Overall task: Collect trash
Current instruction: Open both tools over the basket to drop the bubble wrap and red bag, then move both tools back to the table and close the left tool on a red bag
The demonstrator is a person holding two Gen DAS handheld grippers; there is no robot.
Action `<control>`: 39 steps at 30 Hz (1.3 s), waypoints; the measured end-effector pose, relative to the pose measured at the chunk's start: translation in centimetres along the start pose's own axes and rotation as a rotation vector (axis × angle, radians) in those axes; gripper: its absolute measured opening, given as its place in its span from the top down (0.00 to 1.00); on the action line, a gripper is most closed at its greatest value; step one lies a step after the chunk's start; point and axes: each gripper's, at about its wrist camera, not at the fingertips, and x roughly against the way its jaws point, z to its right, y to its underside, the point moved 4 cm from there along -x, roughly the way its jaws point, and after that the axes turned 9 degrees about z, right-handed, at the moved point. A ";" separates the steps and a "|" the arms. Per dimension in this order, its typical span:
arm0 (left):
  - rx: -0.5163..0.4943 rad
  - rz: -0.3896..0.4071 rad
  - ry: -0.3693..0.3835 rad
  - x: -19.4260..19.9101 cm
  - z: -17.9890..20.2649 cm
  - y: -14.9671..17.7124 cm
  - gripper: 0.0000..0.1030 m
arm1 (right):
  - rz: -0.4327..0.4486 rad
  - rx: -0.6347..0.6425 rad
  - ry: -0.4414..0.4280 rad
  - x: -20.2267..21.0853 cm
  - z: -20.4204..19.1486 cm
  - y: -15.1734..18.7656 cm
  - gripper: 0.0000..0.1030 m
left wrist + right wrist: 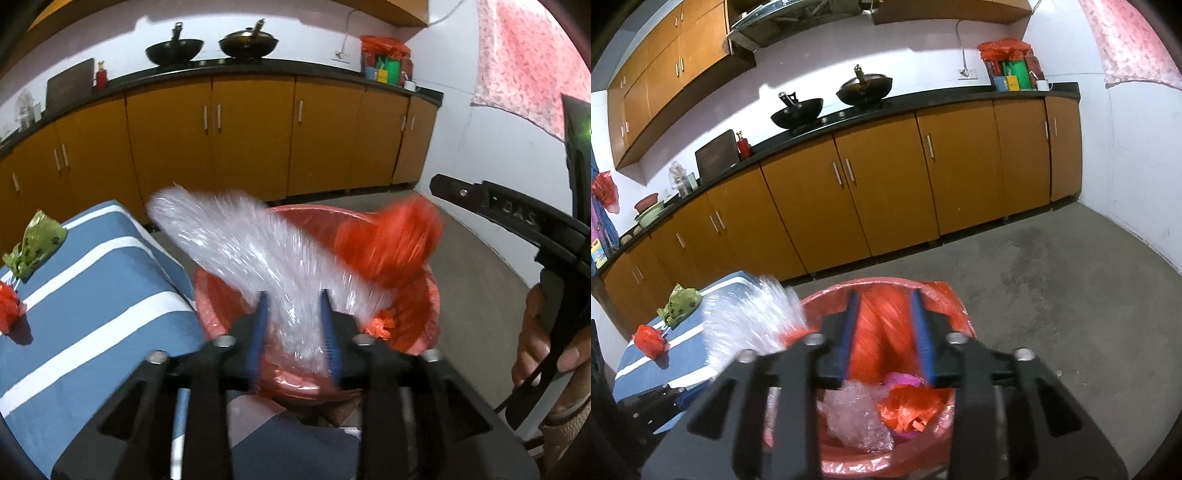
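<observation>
My left gripper (pixel 293 295) is shut on a clear plastic wrap (pixel 236 240), blurred with motion, held over the red-lined trash bin (pixel 424 317). My right gripper (pixel 884 295) is shut on a red plastic bag (pixel 882 332), also blurred, above the same bin (pixel 945 295); the bag shows in the left wrist view (pixel 388 240). Clear and red scraps lie inside the bin (pixel 857 417). On the blue striped table (pixel 96 295) remain a green crumpled bag (pixel 37 243) and a red crumpled bag (pixel 9 306).
Orange kitchen cabinets (pixel 879 192) with a black counter run along the back wall, with two woks (pixel 864 88) on the stove. Grey concrete floor (pixel 1052 277) lies to the right of the bin. A white wall (pixel 1137 166) stands at the right.
</observation>
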 end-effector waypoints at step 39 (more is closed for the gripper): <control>0.318 0.081 -0.732 10.2 -26.5 2.3 0.25 | -0.075 0.167 -0.331 -0.9 -19.5 4.2 0.50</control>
